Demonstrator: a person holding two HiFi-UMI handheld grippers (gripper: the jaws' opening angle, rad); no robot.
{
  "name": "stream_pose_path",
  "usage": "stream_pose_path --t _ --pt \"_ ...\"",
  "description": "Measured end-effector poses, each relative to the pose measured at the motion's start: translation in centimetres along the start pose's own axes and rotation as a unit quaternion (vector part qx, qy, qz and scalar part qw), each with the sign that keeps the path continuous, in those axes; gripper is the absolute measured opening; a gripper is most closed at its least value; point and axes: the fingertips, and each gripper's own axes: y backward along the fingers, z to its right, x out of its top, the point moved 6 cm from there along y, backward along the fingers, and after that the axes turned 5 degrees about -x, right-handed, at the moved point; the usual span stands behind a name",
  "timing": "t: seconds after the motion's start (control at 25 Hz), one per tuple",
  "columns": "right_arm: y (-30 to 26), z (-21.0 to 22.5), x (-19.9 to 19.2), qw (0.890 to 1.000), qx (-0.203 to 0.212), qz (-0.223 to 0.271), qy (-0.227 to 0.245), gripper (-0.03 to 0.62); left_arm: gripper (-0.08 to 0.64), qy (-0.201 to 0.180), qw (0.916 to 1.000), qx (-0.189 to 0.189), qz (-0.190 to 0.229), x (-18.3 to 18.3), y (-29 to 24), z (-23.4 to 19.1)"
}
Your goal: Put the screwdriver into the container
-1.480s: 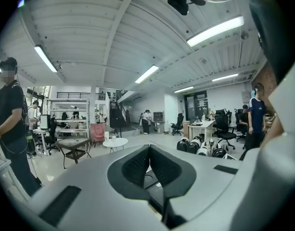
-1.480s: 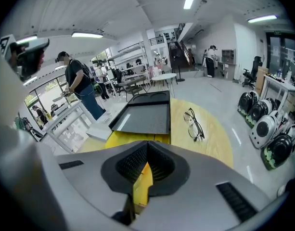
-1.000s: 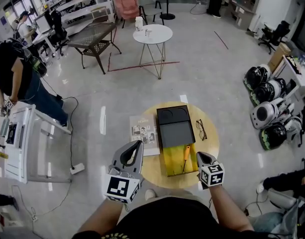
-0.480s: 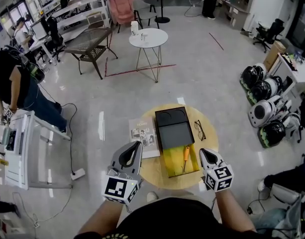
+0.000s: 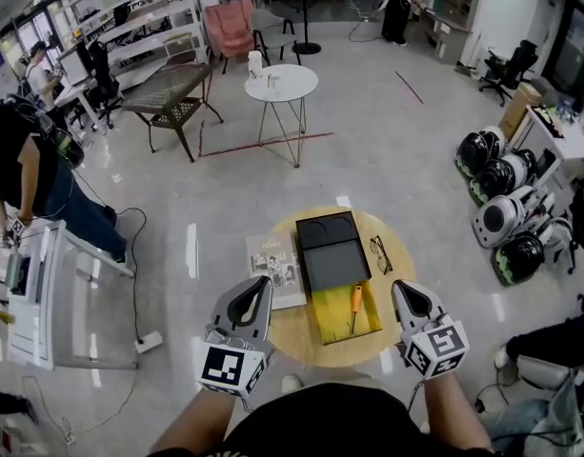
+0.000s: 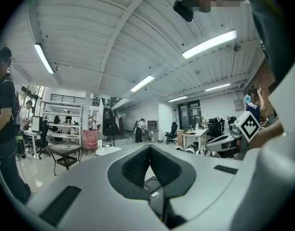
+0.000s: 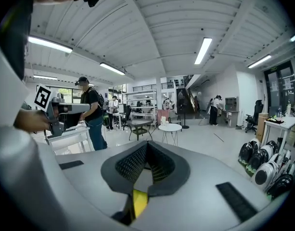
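The orange-handled screwdriver (image 5: 354,307) lay inside the yellow-lined container (image 5: 330,317) on the round wooden worktop (image 5: 292,329), along the container's right side. The left claw (image 5: 260,288) hung left of the container, over the worktop's edge, its jaws pressed together on nothing. The right claw (image 5: 402,292) hung right of the container, clear of it, its jaws likewise closed and empty. A black tray (image 5: 333,255) touched the container's far end. A booklet (image 5: 273,263) lay left of the container, and a pair of glasses (image 5: 381,253) lay beyond its right corner.
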Motion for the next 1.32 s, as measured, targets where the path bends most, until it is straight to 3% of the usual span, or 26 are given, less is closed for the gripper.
stream_pose_path --t 0.68,1.32 --pt "4.1 -1.9 4.4 0.998 0.008 0.061 0.006 0.012 0.017 -0.005 0.9999 -0.012 0.0 0.6 1.7 0.4" --pt "5.9 -3.0 3.2 0.998 -0.002 0.064 -0.02 0.013 0.017 -0.006 0.9995 -0.03 -0.005 -0.8 3.3 2.3"
